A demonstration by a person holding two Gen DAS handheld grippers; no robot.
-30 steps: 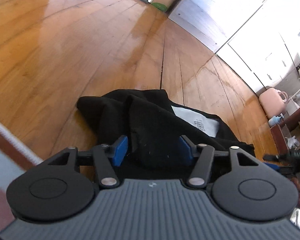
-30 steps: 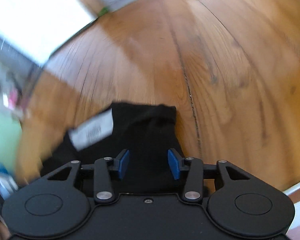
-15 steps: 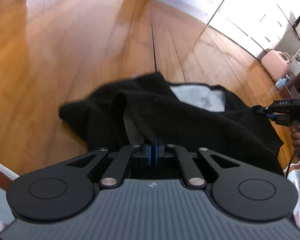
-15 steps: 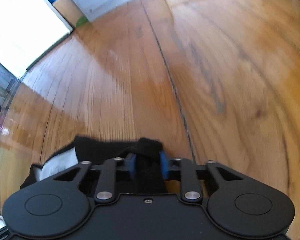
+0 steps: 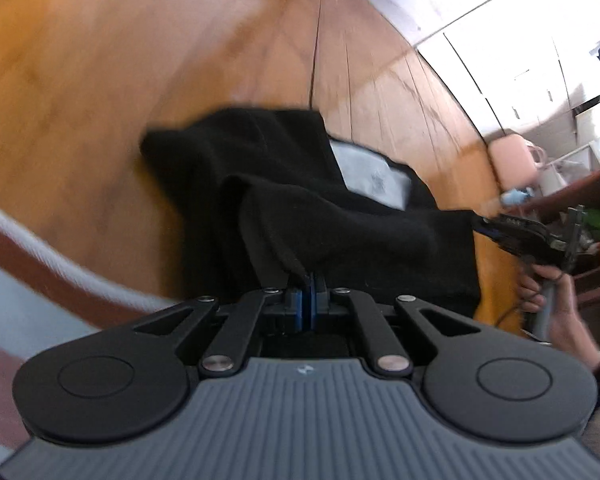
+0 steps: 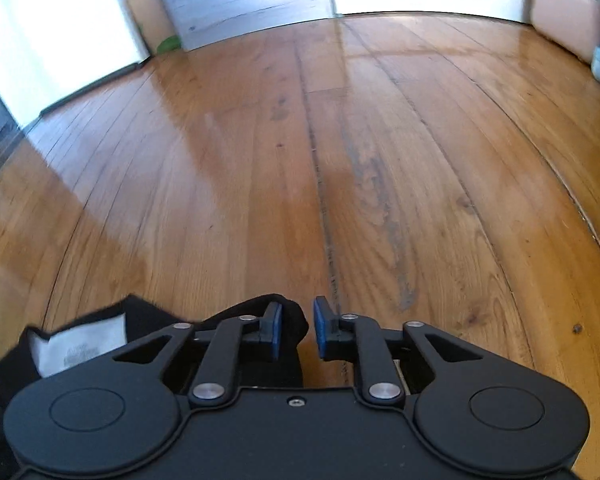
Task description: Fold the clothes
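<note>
A black garment [image 5: 340, 232] with a white label [image 5: 370, 174] lies crumpled on the wooden floor. My left gripper [image 5: 309, 300] is shut on a raised fold of its near edge, and the cloth is pulled taut up to the pads. In the left wrist view my right gripper [image 5: 500, 232] sits at the garment's right end, held by a hand [image 5: 556, 304]. In the right wrist view the right gripper [image 6: 297, 330] has its jaws opening. A black corner of the garment [image 6: 148, 320] rests against the left pad, with a gap to the right pad.
Bare wooden floor [image 6: 300, 160] stretches ahead. A rug edge [image 5: 40, 264] with a white and red border lies at the near left. A pink case [image 5: 512, 160] and dark wooden furniture [image 5: 592, 192] stand at the right, with white cabinets [image 5: 520, 60] behind them.
The left jaws went from open around a fold to shut on it and drew it up. The right jaws closed on a corner, then parted again; its view swung along the floor.
</note>
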